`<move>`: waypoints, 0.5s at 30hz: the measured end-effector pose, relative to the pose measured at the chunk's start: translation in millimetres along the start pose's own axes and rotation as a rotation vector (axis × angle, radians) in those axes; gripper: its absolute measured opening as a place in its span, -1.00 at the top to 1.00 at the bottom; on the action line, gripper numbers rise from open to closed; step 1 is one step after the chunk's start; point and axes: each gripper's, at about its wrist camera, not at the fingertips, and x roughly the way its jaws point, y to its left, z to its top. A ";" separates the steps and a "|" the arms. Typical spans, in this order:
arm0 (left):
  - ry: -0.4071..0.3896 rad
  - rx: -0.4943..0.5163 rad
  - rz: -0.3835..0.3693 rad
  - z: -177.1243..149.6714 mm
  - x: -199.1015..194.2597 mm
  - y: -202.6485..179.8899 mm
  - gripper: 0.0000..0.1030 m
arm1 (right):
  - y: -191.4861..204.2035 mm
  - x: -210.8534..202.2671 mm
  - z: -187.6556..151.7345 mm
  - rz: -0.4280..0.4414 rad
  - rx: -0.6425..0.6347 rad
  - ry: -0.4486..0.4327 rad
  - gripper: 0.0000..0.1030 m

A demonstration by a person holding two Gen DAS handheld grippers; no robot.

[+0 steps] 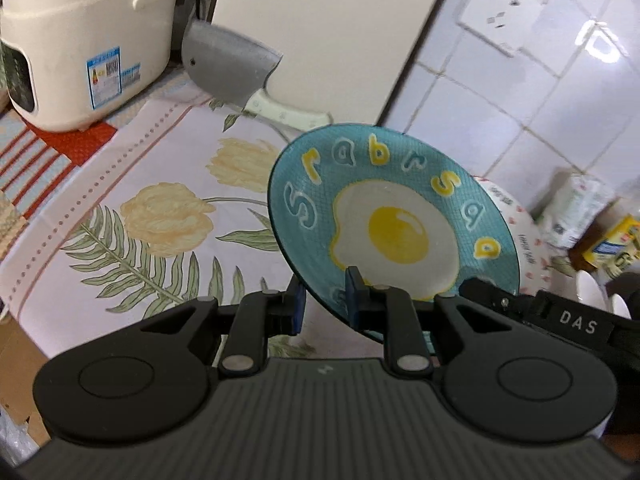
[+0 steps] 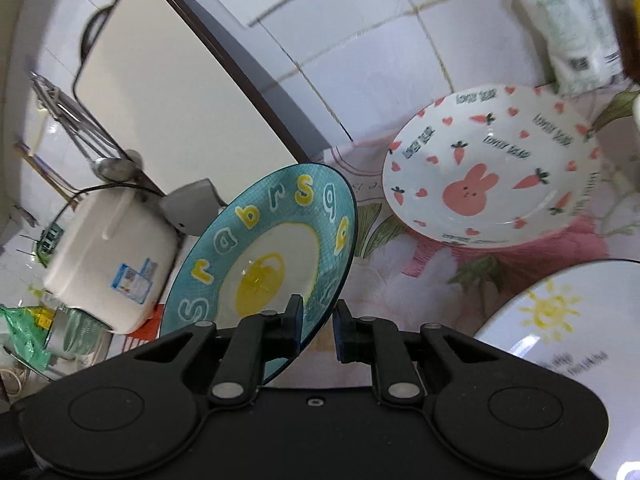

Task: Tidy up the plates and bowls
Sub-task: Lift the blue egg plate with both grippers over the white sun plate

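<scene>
Both claws clamp the same teal egg plate, holding it tilted above the floral tabletop. The left claw pinches its lower rim, jaws narrow on the edge; the right claw grips the rim too. To the right, a rabbit plate rests on the tabletop, and a sun plate lies nearer. A rice cooker stands at the left.

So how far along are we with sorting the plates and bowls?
Nothing looks stacked yet. In hand: both hand-held grippers, left and right, pinch the blue egg plate, lifted and tilted. Left to do: the bunny plate and the sun plate lie separately on the cloth.
</scene>
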 end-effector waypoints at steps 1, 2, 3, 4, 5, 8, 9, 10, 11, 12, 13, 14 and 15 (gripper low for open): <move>-0.006 0.011 0.002 -2.6 -8.1 -6.1 0.64 | 1.3 -8.9 -0.6 -0.002 0.008 0.006 0.59; -0.009 0.012 0.003 -4.7 -14.0 -10.5 0.64 | 1.9 -19.4 -1.7 0.000 0.017 0.003 0.57; -0.017 0.018 -0.002 -7.7 -22.1 -16.2 0.64 | 2.7 -30.4 -2.8 -0.002 0.016 -0.002 0.57; -0.024 0.023 -0.010 -10.2 -27.6 -20.0 0.64 | 3.9 -40.6 -3.1 -0.011 0.005 -0.006 0.57; -0.027 0.024 -0.022 -12.4 -34.5 -23.0 0.64 | 5.3 -48.0 -3.4 -0.017 -0.009 -0.014 0.57; -0.023 0.018 -0.056 -18.8 -53.0 -30.5 0.64 | 7.0 -77.4 -3.9 -0.033 -0.044 -0.038 0.57; -0.021 0.025 -0.063 -21.4 -58.6 -34.0 0.64 | 6.3 -83.8 -4.4 -0.039 -0.048 -0.037 0.57; -0.020 0.031 -0.070 -24.2 -63.6 -37.2 0.64 | 6.1 -90.6 -4.6 -0.045 -0.052 -0.037 0.57; -0.018 0.041 -0.079 -27.4 -69.6 -41.0 0.64 | 4.5 -98.6 -5.4 -0.051 -0.056 -0.037 0.58; -0.016 0.054 -0.086 -30.2 -74.4 -44.6 0.64 | 2.3 -104.8 -6.5 -0.055 -0.053 -0.038 0.58; -0.011 0.064 -0.092 -33.1 -78.7 -48.1 0.64 | -0.1 -111.3 -7.4 -0.056 -0.048 -0.039 0.57; -0.006 0.068 -0.097 -35.5 -81.8 -50.7 0.64 | -2.6 -118.3 -8.8 -0.060 -0.047 -0.040 0.58; -0.001 0.072 -0.102 -38.3 -84.7 -53.4 0.64 | -4.6 -124.4 -10.9 -0.062 -0.045 -0.041 0.58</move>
